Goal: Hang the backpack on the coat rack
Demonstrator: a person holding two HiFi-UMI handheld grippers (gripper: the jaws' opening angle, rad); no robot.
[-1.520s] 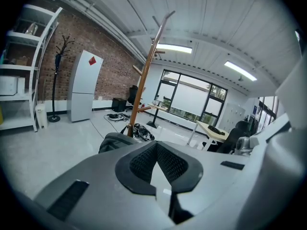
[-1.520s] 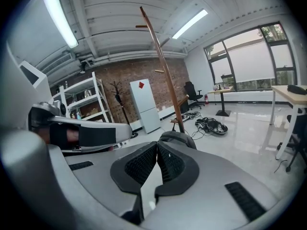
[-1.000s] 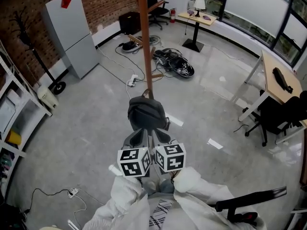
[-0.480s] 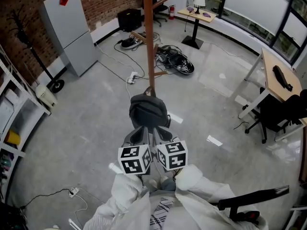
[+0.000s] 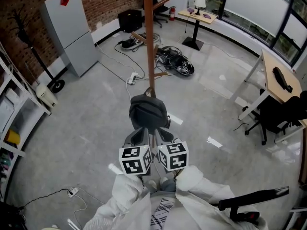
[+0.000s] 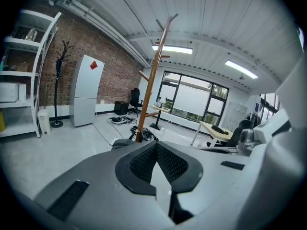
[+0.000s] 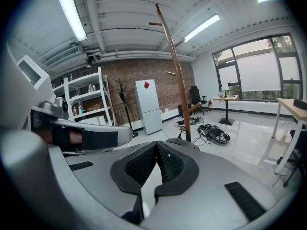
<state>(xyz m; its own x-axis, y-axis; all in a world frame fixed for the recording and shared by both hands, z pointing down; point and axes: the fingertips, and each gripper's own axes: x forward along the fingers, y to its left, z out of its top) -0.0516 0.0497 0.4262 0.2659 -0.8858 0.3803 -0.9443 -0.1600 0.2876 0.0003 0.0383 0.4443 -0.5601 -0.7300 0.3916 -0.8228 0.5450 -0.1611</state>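
Observation:
A dark grey backpack [image 5: 147, 111] hangs in the air in front of me, close against the near side of the wooden coat rack's pole [image 5: 150, 42]. My left gripper [image 5: 140, 134] and right gripper [image 5: 162, 134] sit side by side just under it, their tips reaching into its near edge. In the left gripper view the gripper [image 6: 156, 145] has its jaws closed tip to tip, with the backpack [image 6: 120, 142] showing just beyond and the coat rack [image 6: 152, 80] behind. The right gripper [image 7: 157, 145] looks the same, with the backpack [image 7: 184, 143] and the coat rack [image 7: 175, 66] ahead.
A grey fridge [image 5: 72, 30] stands against the brick wall. A black coat stand [image 5: 33, 51] and white shelves [image 5: 14, 104] are at the left. Cables and dark gear [image 5: 175, 63] lie on the floor past the rack. A desk [image 5: 280, 87] and office chair [image 5: 276, 114] stand at the right.
The backpack and both grippers have edged slightly forward toward the rack's pole over the last second. The grip looks unchanged.

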